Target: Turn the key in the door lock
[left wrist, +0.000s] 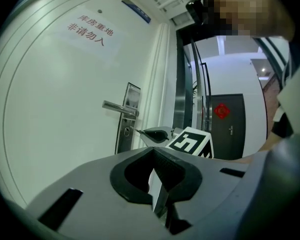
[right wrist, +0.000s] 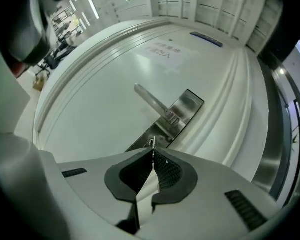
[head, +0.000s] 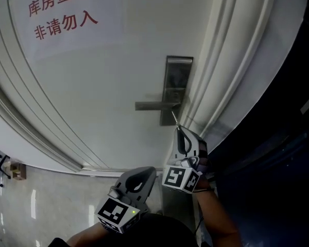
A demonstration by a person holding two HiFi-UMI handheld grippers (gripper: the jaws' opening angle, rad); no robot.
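– Left gripper (head: 143, 173): pressed together, holding nothing?
– Yes. My right gripper (head: 181, 133) pinches the key (head: 174, 119), tip at the lock (head: 176, 84) under the handle (head: 153, 106). If I twist off-axis, it may slip or bend

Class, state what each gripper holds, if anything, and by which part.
The right gripper pinches a key by its rear end, with the blade pointing out at the door lock. The left gripper is shut on nothing.
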